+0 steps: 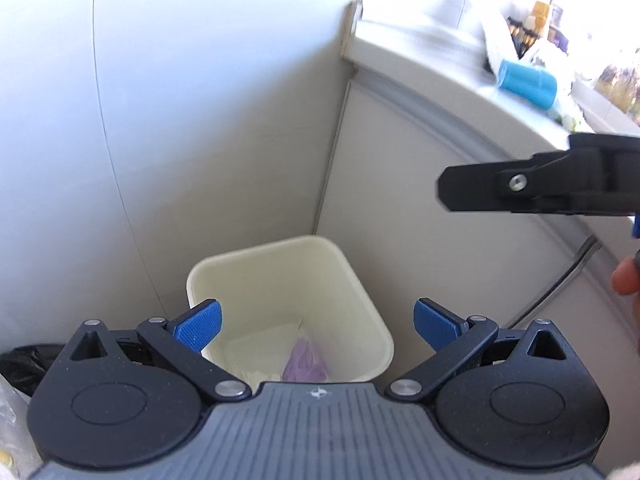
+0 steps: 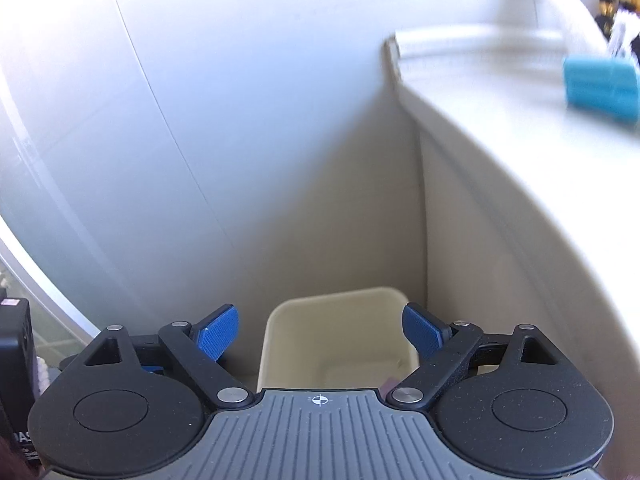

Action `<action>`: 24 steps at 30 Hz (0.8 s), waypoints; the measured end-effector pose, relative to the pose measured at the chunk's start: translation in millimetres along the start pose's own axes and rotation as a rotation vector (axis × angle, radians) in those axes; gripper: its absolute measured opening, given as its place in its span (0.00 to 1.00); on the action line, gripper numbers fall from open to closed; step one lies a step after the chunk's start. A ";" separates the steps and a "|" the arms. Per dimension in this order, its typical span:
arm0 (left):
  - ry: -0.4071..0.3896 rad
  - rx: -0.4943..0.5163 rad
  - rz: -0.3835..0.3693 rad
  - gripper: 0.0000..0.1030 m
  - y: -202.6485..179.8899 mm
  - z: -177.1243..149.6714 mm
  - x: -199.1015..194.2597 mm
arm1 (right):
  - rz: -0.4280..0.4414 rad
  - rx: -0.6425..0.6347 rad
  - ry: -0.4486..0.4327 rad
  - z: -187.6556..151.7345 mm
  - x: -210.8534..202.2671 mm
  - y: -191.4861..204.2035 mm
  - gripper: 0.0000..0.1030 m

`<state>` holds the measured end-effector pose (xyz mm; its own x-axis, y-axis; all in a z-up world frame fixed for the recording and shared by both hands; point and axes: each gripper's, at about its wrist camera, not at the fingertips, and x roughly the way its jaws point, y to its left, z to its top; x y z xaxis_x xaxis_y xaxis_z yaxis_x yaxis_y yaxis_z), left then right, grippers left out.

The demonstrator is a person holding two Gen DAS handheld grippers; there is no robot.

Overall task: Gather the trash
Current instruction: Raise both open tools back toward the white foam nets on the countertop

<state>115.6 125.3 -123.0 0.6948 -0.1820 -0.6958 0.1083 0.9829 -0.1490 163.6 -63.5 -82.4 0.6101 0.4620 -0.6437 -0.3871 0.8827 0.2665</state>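
Pale walls meet a white cabinet side in a tight corner, and tucked into that corner on the floor stands the cream rectangular plastic waste bin (image 1: 288, 304), mouth up so trash can be dropped straight in. At its bottom we see a crumpled lilac scrap (image 1: 306, 362) on some pale paper, so we judge part of the collecting already done.

We hold the left gripper (image 1: 318, 322) over the bin with its jaws spread wide and nothing between them. Our right gripper (image 2: 320, 332) hovers likewise, jaws apart and empty.

Up on the white surface (image 1: 424, 44) to the right lies a blue cylindrical plastic cup (image 1: 526, 84) on its side, beside blurred clutter. A black bag (image 1: 24, 364) sits left of the bin. Only the cabinet edge crowds the bin.
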 end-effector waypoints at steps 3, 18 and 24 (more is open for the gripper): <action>-0.020 0.008 -0.006 0.99 -5.9 9.2 -6.8 | -0.014 -0.002 -0.038 5.9 -19.7 -4.1 0.98; -0.124 0.054 -0.122 1.00 -49.5 74.4 -13.1 | -0.168 0.038 -0.185 66.7 -79.7 -25.9 0.99; -0.143 0.127 -0.138 1.00 -79.2 101.1 -9.1 | -0.224 0.163 -0.220 90.5 -93.5 -63.8 0.99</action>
<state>172.5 51.9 -33.8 0.7597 -0.3182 -0.5671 0.2916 0.9462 -0.1404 193.8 -155.2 25.7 0.8083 0.2472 -0.5343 -0.1220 0.9582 0.2588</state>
